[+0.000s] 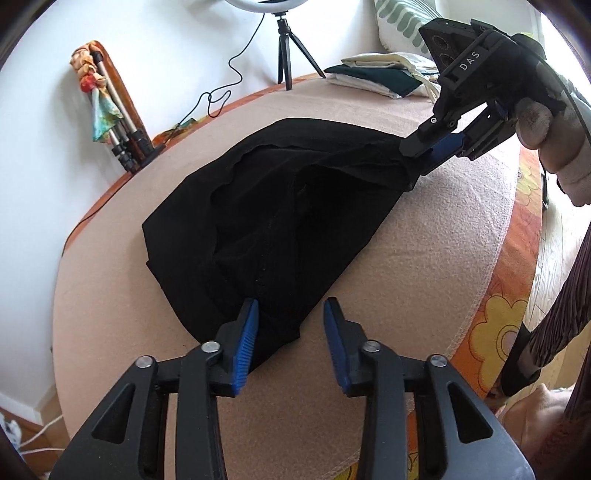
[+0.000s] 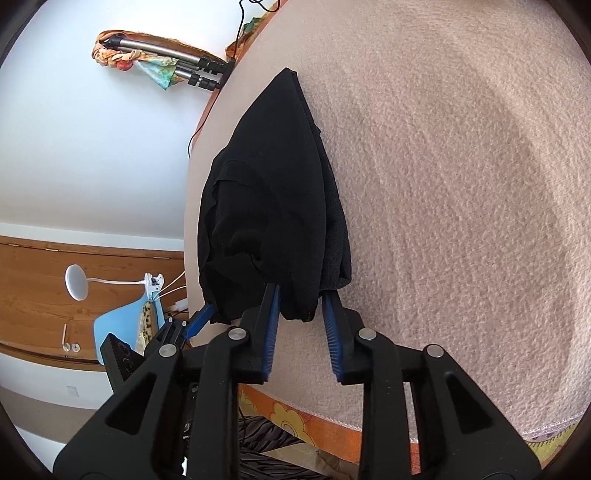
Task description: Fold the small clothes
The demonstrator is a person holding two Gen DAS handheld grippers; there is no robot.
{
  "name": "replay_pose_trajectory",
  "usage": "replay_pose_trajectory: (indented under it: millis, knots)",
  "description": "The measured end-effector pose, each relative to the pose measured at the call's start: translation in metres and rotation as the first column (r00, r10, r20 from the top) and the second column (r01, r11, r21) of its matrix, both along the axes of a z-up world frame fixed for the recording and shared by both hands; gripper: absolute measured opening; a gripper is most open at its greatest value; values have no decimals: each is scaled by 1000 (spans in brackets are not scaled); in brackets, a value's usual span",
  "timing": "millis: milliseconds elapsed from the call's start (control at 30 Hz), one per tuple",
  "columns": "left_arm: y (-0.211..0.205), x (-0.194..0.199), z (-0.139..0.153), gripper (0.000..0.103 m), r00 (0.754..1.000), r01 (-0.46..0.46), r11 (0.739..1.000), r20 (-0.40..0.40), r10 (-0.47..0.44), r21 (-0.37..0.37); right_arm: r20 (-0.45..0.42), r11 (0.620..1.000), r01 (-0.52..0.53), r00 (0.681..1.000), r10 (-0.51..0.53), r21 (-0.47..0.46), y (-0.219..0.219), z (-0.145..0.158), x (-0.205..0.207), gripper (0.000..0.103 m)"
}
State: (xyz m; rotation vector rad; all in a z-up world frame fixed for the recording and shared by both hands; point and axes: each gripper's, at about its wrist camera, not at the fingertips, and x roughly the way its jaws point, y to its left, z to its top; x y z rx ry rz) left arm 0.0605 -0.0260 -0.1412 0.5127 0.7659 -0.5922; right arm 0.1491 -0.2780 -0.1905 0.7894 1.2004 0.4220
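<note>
Black garment point(image 1: 266, 206) between parted left gripper point(image 1: 291, 314) fingers; right gripper point(image 1: 430, 149), marked "DAS", state unclear.

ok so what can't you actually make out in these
- black garment: its type and folds, lost in uniform dark cloth, both views.
- right tool: whether its pads press the cloth; bunched fabric covers the tips, right wrist view.
- ring light: cut off by the top edge, left wrist view.

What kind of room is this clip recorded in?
Most likely a home bedroom or living room: a pink blanket spread over a floral cover, a leaf-print pillow, a stack of folded clothes, and a ring light on a tripod.
</note>
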Motion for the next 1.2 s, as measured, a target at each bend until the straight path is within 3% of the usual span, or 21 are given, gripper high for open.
replay_pose_trajectory:
  millis: [33,67,100,133,333,400,500,600,667,767,867,933,1033,1200]
  knots:
    - [1,1,0,7,1000,-6,1000,-4,6,1,-2,1000,1,1000,-1,4,1,-1,1,26]
    - [3,2,1,5,1000,-6,1000,-9,6,-10,-2,1000,-1,1000,1,5,1,-2,2,26]
    - [7,3,4,3,1000,1,999,-22,-2,-32,-2,1000,-1,1000,1,-3,2,-1,2,14]
    - [9,2,6,2,1000,2,999,-25,-3,-39,5,1000,1,1000,-1,-13,1,1,2,7]
    - [26,-5,17,1,1000,15,999,-1,-15,-39,52,997,-19,998,23,-78,-3,30,-2,6]
    - [26,-11,14,1,999,34,999,17,-34,1,33,993,-39,999,43,-114,-1,29,-4,7]
    - [25,-14,8,2,998,57,998,-39,-56,18,-15,980,-63,998,61,-187,0,21,-6,8]
    - [31,-20,18,11,996,53,998,-68,-56,-37,10,972,-39,999,43,-231,-10,25,-12,12]
    - [37,-21,29,34,998,32,996,-52,-36,-86,69,959,-35,996,56,-283,-13,36,-16,13]
    - [50,-5,43,36,996,-51,979,-81,36,-198,149,958,-32,986,78,-286,-14,53,-17,13]
    - [60,22,40,36,976,-169,951,-176,126,-257,215,927,-45,967,134,-371,-2,68,-9,13]
    - [68,37,30,36,940,-262,919,-294,174,-295,242,921,-72,954,175,-382,7,77,0,13]
    - [74,45,17,34,902,-350,882,-370,225,-317,291,902,-132,919,267,-411,28,92,16,13]
    - [66,45,3,34,882,-356,885,-420,213,-299,313,847,-213,863,396,-486,83,102,59,13]
